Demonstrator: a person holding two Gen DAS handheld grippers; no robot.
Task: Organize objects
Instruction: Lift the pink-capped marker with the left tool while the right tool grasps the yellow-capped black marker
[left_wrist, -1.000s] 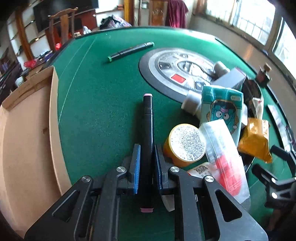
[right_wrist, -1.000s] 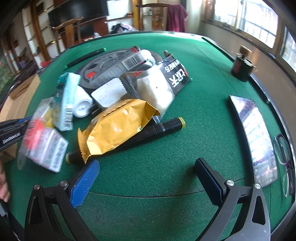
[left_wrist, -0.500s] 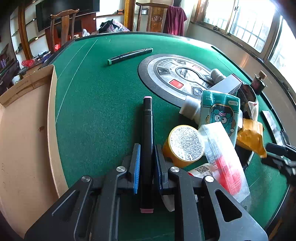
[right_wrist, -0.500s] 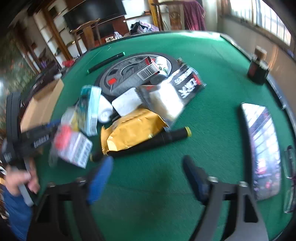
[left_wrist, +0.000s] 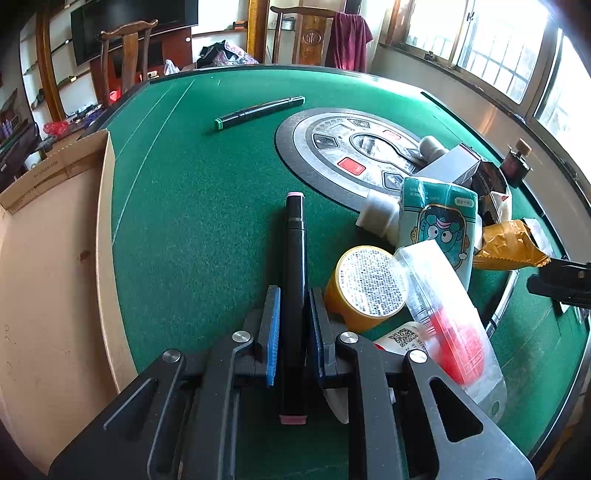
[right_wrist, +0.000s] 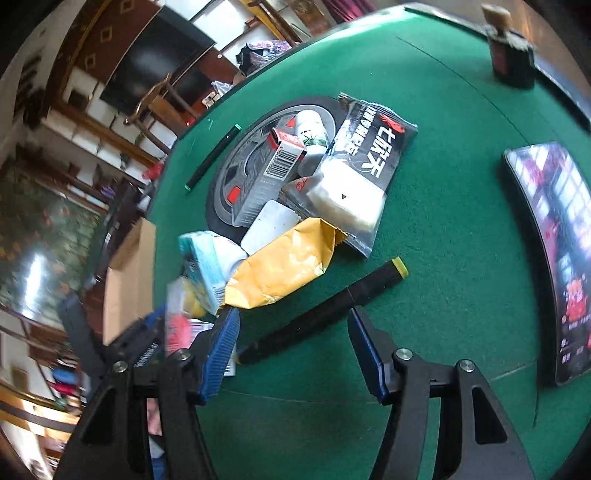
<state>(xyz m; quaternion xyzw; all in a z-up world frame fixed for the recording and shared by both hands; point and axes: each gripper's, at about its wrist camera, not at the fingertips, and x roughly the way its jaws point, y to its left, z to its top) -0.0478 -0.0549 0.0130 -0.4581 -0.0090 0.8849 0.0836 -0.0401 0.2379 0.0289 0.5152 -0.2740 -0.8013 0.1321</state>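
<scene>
My left gripper (left_wrist: 294, 295) is shut on a black marker with pink ends (left_wrist: 294, 236), held lengthwise above the green felt table (left_wrist: 192, 229). In the right wrist view my right gripper (right_wrist: 291, 321) stands open, tilted, low over a black marker with a yellow cap (right_wrist: 369, 288). That marker lies aslant between the two jaws, and the pads do not touch it. A yellow packet (right_wrist: 280, 273) overlaps the marker's left part. A third marker with green ends (left_wrist: 258, 110) lies alone at the far side.
A pile sits mid-table: yellow jar (left_wrist: 365, 288), teal tissue pack (left_wrist: 436, 218), clear pouch with red contents (left_wrist: 450, 325), black snack bag (right_wrist: 369, 158). A cardboard box (left_wrist: 48, 258) adjoins the left edge. A glossy phone (right_wrist: 546, 251) and a dark bottle (right_wrist: 509, 59) stand at the right.
My right gripper's jaws have narrowed, the wrist has rolled, and it has moved in over the yellow-capped marker. The left gripper keeps its grip and has stayed put.
</scene>
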